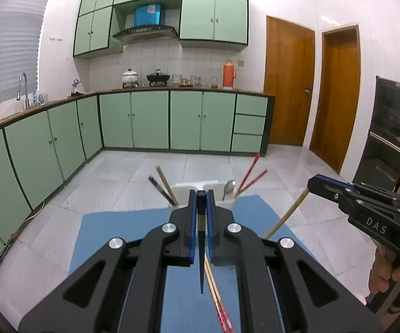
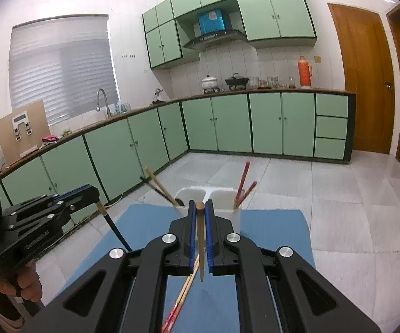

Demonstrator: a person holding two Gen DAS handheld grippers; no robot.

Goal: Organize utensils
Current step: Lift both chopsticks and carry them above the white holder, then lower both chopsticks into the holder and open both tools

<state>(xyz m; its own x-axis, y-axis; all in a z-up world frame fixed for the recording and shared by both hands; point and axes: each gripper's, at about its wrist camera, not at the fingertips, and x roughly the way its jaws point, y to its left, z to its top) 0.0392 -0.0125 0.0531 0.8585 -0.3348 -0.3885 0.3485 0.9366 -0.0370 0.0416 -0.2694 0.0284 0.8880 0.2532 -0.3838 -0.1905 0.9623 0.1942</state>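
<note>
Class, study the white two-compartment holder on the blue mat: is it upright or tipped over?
Upright. The white holder stands on the blue mat with both openings facing up, and the red chopsticks lean out of its top.

The left gripper (image 1: 201, 202) is matt black plastic with ribbed blue pads and shiny metal bolts; it clamps a smooth, dark, lacquered chopstick (image 1: 201, 249). The right gripper (image 2: 200, 212) has the same finish and clamps a bare wooden chopstick (image 2: 200, 238). The holder (image 2: 227, 194) looks like smooth white plastic. The mat (image 1: 133, 222) is matt blue. A spoon (image 1: 229, 187) is polished metal.
</note>
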